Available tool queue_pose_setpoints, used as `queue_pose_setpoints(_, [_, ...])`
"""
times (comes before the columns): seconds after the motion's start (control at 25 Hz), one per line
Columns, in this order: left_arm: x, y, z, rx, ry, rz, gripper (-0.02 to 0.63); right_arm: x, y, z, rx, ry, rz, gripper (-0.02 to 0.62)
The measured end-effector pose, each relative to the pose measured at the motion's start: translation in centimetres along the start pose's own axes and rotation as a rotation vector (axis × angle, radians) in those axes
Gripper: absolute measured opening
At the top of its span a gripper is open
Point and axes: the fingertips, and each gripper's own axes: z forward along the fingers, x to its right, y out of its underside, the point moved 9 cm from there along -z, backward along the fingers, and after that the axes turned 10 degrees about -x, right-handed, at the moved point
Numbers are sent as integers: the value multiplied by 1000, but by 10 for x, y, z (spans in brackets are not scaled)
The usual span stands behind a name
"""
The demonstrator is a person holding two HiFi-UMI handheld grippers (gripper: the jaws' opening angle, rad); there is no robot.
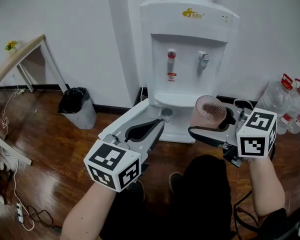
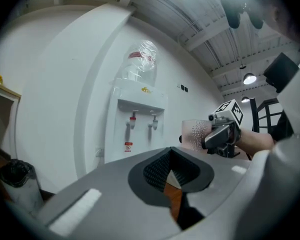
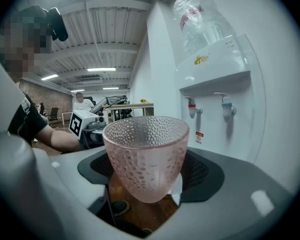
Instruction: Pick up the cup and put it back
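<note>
**While Clasped Aloft: pink dimpled cup, right gripper**

Where the right gripper's fingers grasp it by both sides, the pink dimpled cup hangs in the air before the white water dispenser, above the wooden floor, touching neither. Also listed: left gripper, fingers released, nothing between them, beside the right gripper and apart from the cup. Nearby: black bin on the floor, left of the dispenser.

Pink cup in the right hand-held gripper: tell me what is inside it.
Nothing shows inside the pink dimpled cup: the head view looks into its mouth and sees only bare dimpled wall. The right hand-held gripper holds it. Its very bottom is not clearly visible.
</note>
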Motion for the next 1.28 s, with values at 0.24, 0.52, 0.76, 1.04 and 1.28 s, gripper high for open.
queue_pose_setpoints(0.24, [-2,0,-4,13,-16,-15,210,-5,3,11,-20,-22,-16,377])
queue_pose_setpoints(0.52, [-8,4,-1,-4,-29,-18,210,-3,6,15,-19,-32,-10,377])
queue_pose_setpoints(0.76, [-5,5,3,-17,-29,3,210,-4,5,15,-18,-39,-14,377])
queue_pose_setpoints(1.04, [-12,14,5,-25,-96,30,212,8,22,27,-51,-14,22,377])
queue_pose_setpoints(1.28, [-9,24,15,-34,-89,-19,212,18,38,37,-61,22,50,377])
